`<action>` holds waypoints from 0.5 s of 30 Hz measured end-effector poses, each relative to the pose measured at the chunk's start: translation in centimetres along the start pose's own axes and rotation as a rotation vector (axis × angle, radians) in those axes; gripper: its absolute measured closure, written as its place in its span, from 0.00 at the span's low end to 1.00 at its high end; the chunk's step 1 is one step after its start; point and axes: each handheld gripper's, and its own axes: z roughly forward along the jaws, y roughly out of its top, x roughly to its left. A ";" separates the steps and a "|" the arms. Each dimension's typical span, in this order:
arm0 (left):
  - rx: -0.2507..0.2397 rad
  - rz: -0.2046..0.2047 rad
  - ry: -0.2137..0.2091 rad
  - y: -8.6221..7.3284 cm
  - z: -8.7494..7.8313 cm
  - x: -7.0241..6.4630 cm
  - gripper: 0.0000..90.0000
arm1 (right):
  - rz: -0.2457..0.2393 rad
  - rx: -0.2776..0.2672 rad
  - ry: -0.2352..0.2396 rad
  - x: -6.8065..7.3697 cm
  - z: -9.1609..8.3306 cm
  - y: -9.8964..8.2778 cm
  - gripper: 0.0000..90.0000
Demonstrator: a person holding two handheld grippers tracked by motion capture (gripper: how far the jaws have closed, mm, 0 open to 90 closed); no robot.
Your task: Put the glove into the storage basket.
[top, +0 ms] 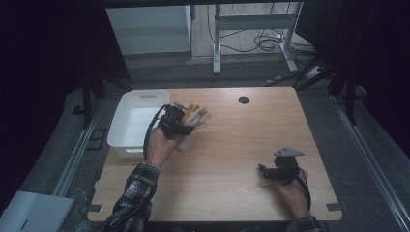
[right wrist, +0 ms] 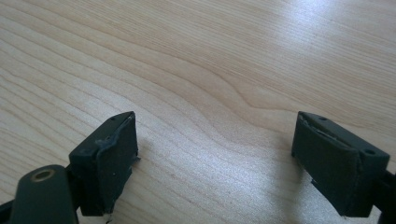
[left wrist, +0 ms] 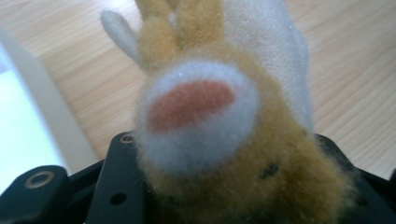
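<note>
Left gripper view was dominated by a plush toy [left wrist: 233,140], clamped between the black jaws of the left gripper [left wrist: 233,205]. Its tan fur was seen to be short and fuzzy, with a round white patch holding an oval of reddish-brown cloth, and pale, soft limbs reaching away behind. From the high view, the toy [top: 196,118] was held just beside the white plastic bin [top: 126,137], a rounded rectangular tub, above the light wood-grain table [top: 232,145]. The right gripper [top: 266,172] was kept low near the table's right side; its jaws were spread wide, with nothing between the flat, matte pads [right wrist: 112,158].
</note>
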 end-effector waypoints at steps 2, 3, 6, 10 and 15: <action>-0.005 -0.015 0.010 0.0 -0.3 0.5 0.62 | 0.000 0.000 0.000 0.0 0.0 0.0 0.16; -0.007 -0.021 0.017 0.1 -0.5 0.8 0.62 | 0.000 0.000 0.000 0.0 0.0 0.0 0.16; -0.014 -0.041 0.034 0.1 -1.0 1.7 0.61 | 0.000 0.000 0.000 0.0 0.0 0.0 0.16; -0.017 -0.063 0.060 0.0 -1.7 2.9 0.61 | 0.000 0.000 0.000 0.0 0.0 0.0 0.16; -0.023 -0.100 0.089 -0.4 -2.4 4.5 0.61 | 0.000 0.000 0.000 0.0 0.0 0.0 0.16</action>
